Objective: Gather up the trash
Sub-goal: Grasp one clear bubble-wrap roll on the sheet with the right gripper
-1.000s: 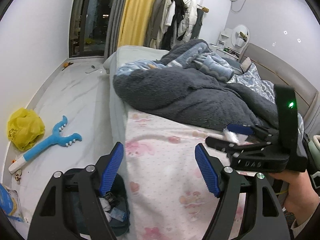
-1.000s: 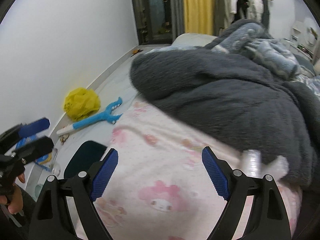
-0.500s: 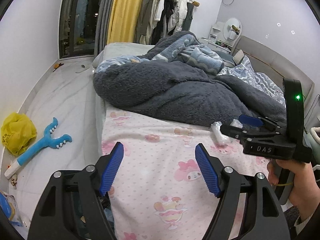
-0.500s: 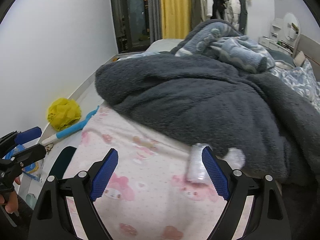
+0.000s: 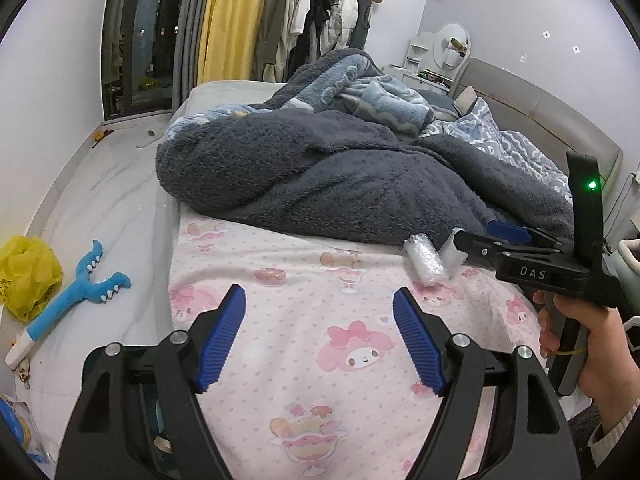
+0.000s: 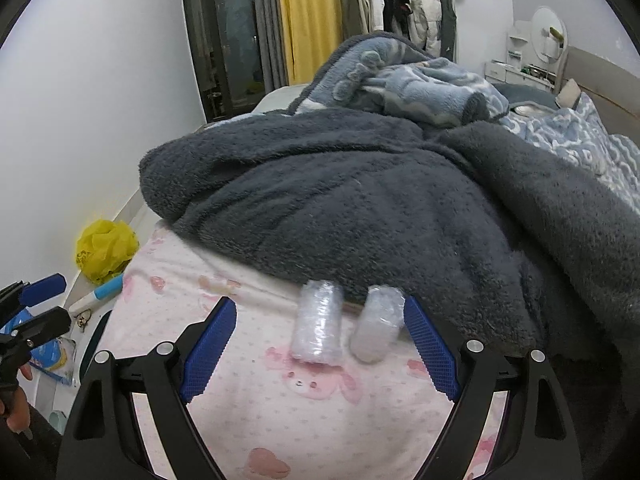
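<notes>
Two small rolls of bubble wrap lie on the pink printed sheet (image 6: 320, 408) at the hem of the dark grey blanket (image 6: 340, 200). The larger roll (image 6: 318, 322) (image 5: 425, 258) and the smaller roll (image 6: 378, 328) (image 5: 454, 254) both sit between the blue pads of my right gripper (image 6: 318, 307) (image 5: 476, 234), which is open; whether the right pad touches the smaller roll I cannot tell. My left gripper (image 5: 319, 294) (image 6: 60, 300) hovers over bare sheet to the left, its jaws opening with nothing between them.
On the white floor left of the bed lie a yellow plastic bag (image 5: 28, 276), a blue toy stick (image 5: 80, 300) and a blue packet (image 6: 52, 354). A dark bin (image 6: 94, 344) stands by the bed's corner. The heaped blankets fill the bed's far half.
Both grippers have moved right along the bed's foot. The two rolls now lie between the right gripper's fingers. The bin has slipped under the left gripper and mostly out of view.
</notes>
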